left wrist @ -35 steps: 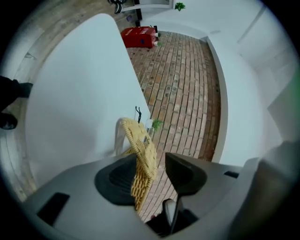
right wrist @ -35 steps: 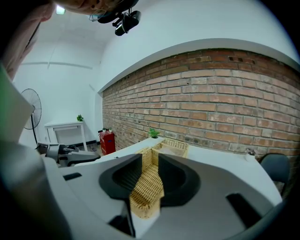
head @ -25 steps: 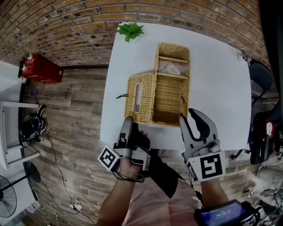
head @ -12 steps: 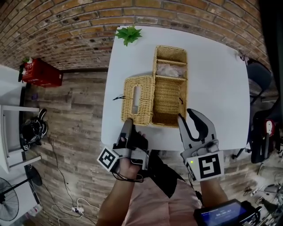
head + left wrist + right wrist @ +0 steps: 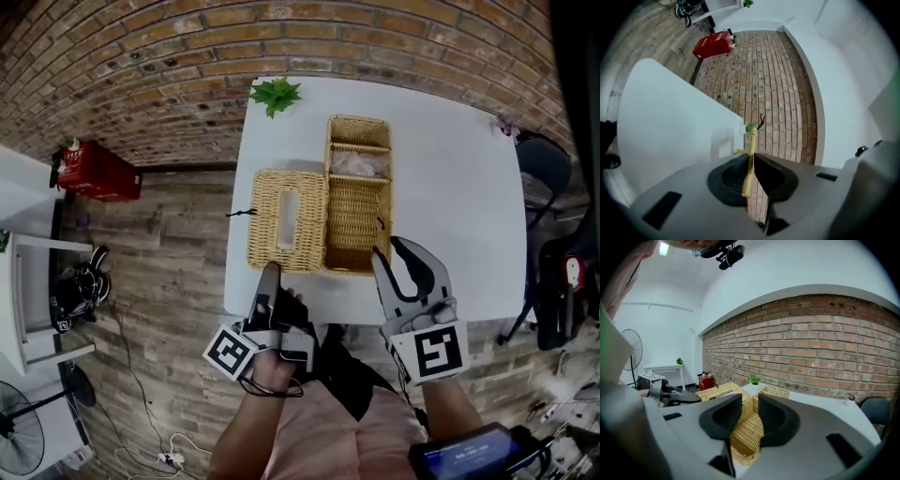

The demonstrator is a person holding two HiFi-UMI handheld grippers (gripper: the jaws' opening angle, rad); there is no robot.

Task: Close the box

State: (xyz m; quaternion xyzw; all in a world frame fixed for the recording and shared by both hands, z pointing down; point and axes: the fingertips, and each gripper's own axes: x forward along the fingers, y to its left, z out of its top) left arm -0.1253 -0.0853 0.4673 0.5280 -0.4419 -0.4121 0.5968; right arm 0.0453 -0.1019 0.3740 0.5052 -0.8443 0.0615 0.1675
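1. Your left claw (image 5: 269, 270) has just been closing and now pinches the wicker lid (image 5: 286, 220), opened out by the desk's (image 5: 469, 187) left edge.
2. Your right claw (image 5: 394, 251) clamps the box's (image 5: 356, 220) near-right corner wall.

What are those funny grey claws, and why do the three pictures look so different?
A person holds two grabbing tools, one in each hand. One picture comes from a camera on the person's head, looking down. The other two come from little cameras riding on each tool. On the white table sit a wicker box, its lid flopped open to the side, and a little plant. The left gripper has just been closing its jaws and now pinches the lid's edge. The right gripper grips the box's near wall.
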